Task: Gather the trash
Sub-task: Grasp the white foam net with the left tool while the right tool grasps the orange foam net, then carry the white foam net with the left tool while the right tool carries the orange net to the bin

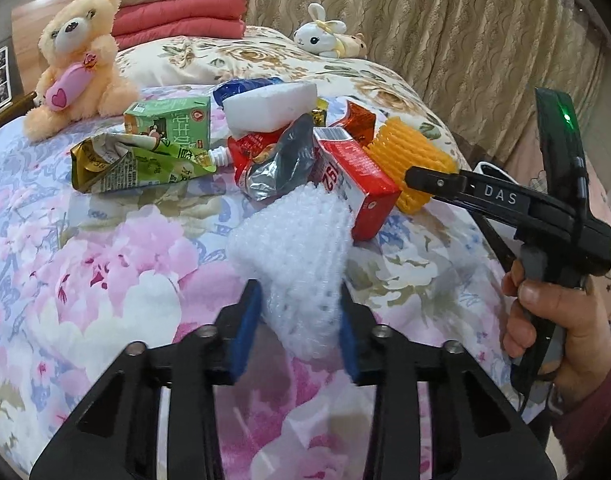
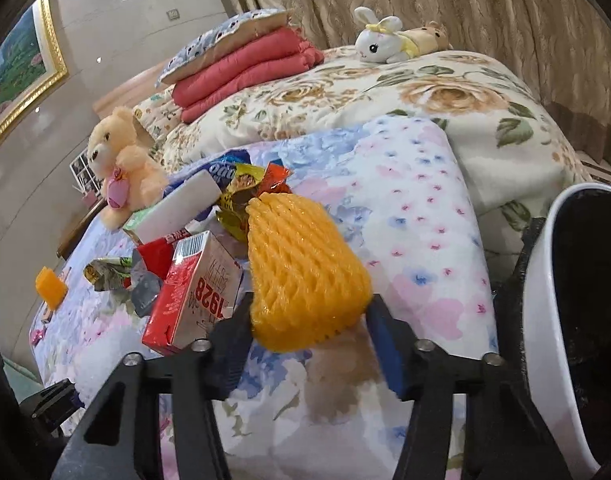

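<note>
Twice over, clamping foam trash. Squeezing the near end of a white foam net (image 1: 297, 240) between the blue pads (image 1: 245, 320) of the left gripper (image 1: 297, 326), with the net's far end resting against the near face of the red carton (image 1: 357, 176). Closing the right gripper (image 2: 309, 324) on a yellow foam net (image 2: 301, 264), both fingers touching its sides, the net lying just right of the red carton and touching it. Gripping the right tool's handle with a bare hand (image 1: 553, 312), well to the right of the carton in the left wrist view.

Lying tilted on the flowered bedspread (image 1: 105, 260), the red carton, at the near edge of the trash heap. Leaning just left of the carton, a crumpled silver pouch (image 1: 281, 160). Sitting behind the carton on top of the heap, a white foam block (image 1: 269, 104). Lying farther left of the carton, a green carton (image 1: 165, 120) and a flattened green carton (image 1: 137, 160) in front of it. Lying well left of the carton in the right wrist view, an orange block (image 2: 51, 290). Standing well right of the carton, off the bed's edge, a white bin (image 2: 545, 320) with a dark inside.

Sitting far left behind the carton, a teddy bear (image 1: 77, 60); lying far behind it, a folded red quilt (image 1: 181, 16) and a white rabbit toy (image 1: 319, 36).
</note>
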Demonstrator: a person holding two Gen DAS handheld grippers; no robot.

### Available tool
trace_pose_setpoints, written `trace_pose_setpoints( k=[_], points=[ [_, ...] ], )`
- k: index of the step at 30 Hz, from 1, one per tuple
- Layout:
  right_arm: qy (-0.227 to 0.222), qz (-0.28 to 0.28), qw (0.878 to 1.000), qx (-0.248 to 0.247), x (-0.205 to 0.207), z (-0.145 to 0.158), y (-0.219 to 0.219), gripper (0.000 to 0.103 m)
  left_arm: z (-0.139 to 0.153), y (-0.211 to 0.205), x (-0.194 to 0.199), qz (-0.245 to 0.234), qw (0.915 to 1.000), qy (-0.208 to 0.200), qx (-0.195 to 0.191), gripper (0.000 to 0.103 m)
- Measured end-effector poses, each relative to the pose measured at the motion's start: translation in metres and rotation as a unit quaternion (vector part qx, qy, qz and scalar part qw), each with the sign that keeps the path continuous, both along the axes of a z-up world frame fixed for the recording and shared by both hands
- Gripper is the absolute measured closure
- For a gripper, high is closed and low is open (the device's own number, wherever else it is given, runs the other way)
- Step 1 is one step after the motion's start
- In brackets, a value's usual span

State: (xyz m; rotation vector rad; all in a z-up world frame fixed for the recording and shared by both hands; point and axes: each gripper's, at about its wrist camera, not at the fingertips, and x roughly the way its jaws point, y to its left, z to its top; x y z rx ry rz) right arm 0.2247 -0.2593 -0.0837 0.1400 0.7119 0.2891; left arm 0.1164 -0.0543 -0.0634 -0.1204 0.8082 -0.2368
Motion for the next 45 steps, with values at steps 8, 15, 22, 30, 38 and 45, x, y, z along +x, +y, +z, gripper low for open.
trace_pose_setpoints(
  k=[8, 15, 22, 30, 38, 45],
  points=[
    [-0.010, -0.011, 1.000, 0.023, -0.036, 0.008, -0.016, 0.070, 0.015, -0.017, -0.011, -0.034, 0.9991, -0.025, -0.005, 0.081],
    [-0.014, -0.027, 0.998, 0.046, -0.067, 0.011, -0.034, 0.070, 0.020, -0.034, -0.016, -0.058, 0.9978, -0.027, -0.014, 0.081],
    [-0.019, -0.045, 0.997, 0.058, -0.088, 0.015, -0.049, 0.070, 0.023, -0.049, -0.020, -0.080, 0.9963, -0.027, -0.014, 0.081],
    [-0.030, -0.065, 0.996, 0.060, -0.107, 0.024, -0.069, 0.070, 0.030, -0.074, -0.018, -0.109, 0.9935, -0.032, -0.013, 0.081],
    [-0.040, -0.098, 0.993, 0.057, -0.122, 0.031, -0.100, 0.070, 0.038, -0.105, -0.015, -0.142, 0.9890, -0.040, -0.011, 0.081],
    [-0.046, -0.126, 0.990, 0.051, -0.130, 0.037, -0.125, 0.070, 0.039, -0.130, -0.012, -0.163, 0.9859, -0.037, -0.009, 0.081]
  ],
)
